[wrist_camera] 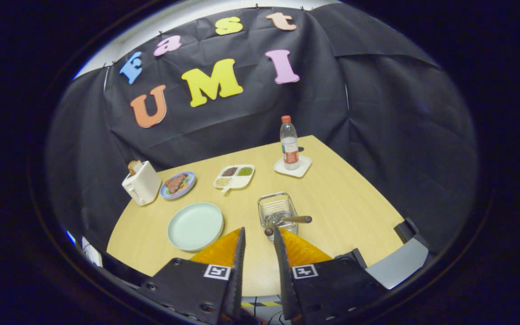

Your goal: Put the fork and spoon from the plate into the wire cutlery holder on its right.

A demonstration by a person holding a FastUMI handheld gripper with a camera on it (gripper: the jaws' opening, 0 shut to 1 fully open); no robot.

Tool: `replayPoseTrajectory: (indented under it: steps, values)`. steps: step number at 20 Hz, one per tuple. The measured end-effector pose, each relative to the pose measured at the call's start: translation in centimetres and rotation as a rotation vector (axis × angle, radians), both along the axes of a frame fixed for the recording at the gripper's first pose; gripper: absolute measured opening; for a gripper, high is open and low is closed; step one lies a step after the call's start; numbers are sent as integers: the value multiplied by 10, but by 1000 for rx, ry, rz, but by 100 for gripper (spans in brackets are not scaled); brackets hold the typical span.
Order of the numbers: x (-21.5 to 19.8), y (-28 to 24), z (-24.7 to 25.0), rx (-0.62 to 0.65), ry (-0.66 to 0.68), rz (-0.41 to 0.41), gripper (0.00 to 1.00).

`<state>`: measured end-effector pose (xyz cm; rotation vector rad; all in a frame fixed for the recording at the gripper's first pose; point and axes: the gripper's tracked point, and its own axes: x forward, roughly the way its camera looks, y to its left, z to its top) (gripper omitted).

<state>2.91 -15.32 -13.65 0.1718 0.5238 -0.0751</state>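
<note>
My gripper [259, 232] hangs above the near table edge, fingers parted, empty. The plate [195, 225] sits bare at left; both handles [294, 220] lie in the holder [278, 210]. Task looks finished; I'd just withdraw.

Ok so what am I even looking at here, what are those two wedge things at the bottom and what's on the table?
Those wedges are the two fingers of a hand-held claw; the camera rides on it and looks forward along them. The fingers stand apart and hold nothing. Ahead on the wooden table: an empty pale green plate, and to its right a wire cutlery holder with wooden-handled cutlery already in it. Farther back are a toaster, a plate of food, a divided dish and a water bottle on a coaster.
</note>
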Motion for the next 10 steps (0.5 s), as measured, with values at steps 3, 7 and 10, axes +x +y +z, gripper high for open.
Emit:
replayPoseTrajectory:
  steps: [3,7,10]
  values:
    - [-7,9,20,-35,-65,10,46]
    - [-16,32,45,-107,-163,42,69]
    - [-27,55,66,-147,-247,66,95]
